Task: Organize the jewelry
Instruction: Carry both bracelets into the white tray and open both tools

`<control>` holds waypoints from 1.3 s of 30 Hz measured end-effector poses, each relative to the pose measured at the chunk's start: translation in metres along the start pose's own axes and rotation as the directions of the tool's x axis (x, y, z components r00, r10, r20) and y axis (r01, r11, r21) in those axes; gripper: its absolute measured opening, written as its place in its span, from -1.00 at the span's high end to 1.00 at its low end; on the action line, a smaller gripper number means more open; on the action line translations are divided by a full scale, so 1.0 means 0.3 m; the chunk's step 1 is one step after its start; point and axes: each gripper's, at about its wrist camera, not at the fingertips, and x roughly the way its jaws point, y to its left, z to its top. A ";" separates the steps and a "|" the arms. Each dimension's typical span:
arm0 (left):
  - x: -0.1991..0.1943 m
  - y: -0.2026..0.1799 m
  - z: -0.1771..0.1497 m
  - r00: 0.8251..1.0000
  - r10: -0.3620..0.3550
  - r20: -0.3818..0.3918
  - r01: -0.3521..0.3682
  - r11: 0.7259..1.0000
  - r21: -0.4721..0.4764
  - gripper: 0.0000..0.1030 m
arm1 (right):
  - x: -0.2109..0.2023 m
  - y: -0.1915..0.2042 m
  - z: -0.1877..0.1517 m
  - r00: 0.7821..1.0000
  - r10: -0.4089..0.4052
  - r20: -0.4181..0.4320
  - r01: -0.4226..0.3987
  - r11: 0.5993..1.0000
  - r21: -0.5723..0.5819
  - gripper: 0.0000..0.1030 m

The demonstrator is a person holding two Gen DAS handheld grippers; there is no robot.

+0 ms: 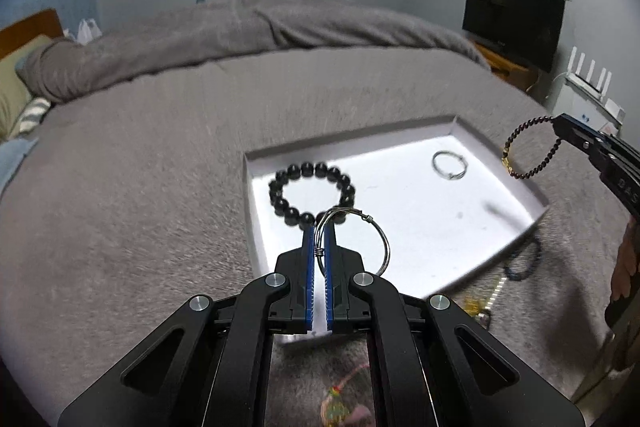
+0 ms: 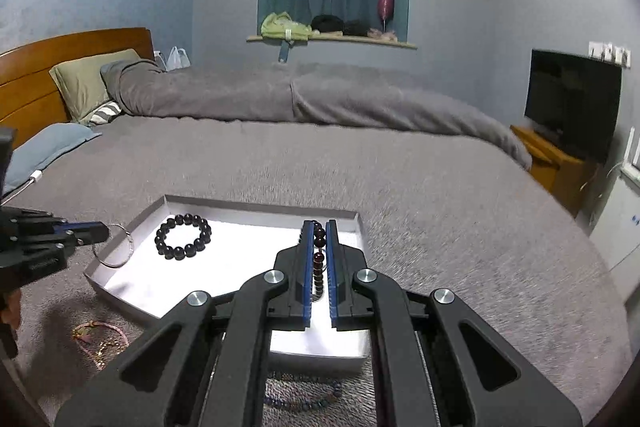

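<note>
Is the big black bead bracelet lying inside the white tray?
Yes, the black bead bracelet lies flat on the floor of the white tray.

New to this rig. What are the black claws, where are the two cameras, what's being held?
No robot: a person carries a handheld two-finger gripper in each hand, and each has a fisheye camera looking along its fingers. The left gripper is shut on a silver wire bangle. The right gripper is shut on a dark red bead bracelet. Both hover over a white tray on a grey bed. The tray holds a black bead bracelet and a small silver ring. More jewelry lies on the blanket beside it.
</note>
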 end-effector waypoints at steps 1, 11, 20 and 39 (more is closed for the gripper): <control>0.018 0.003 -0.002 1.000 0.000 -0.012 0.000 1.000 -0.003 0.91 | 0.018 0.001 -0.007 1.000 0.003 -0.010 -0.003 1.000 -0.001 0.89; 0.155 0.034 -0.028 0.991 0.030 -0.128 -0.028 0.999 0.017 0.90 | 0.165 -0.035 -0.091 0.986 0.036 -0.161 -0.032 0.999 0.027 0.89; 0.200 0.024 -0.012 0.987 0.056 -0.151 -0.048 0.997 0.057 0.90 | 0.238 -0.056 -0.130 0.956 0.029 -0.293 -0.016 0.999 0.046 0.89; 0.226 0.002 -0.017 0.981 0.081 -0.179 -0.068 0.995 0.078 0.89 | 0.242 -0.049 -0.139 0.956 -0.014 -0.294 0.018 1.000 0.013 0.85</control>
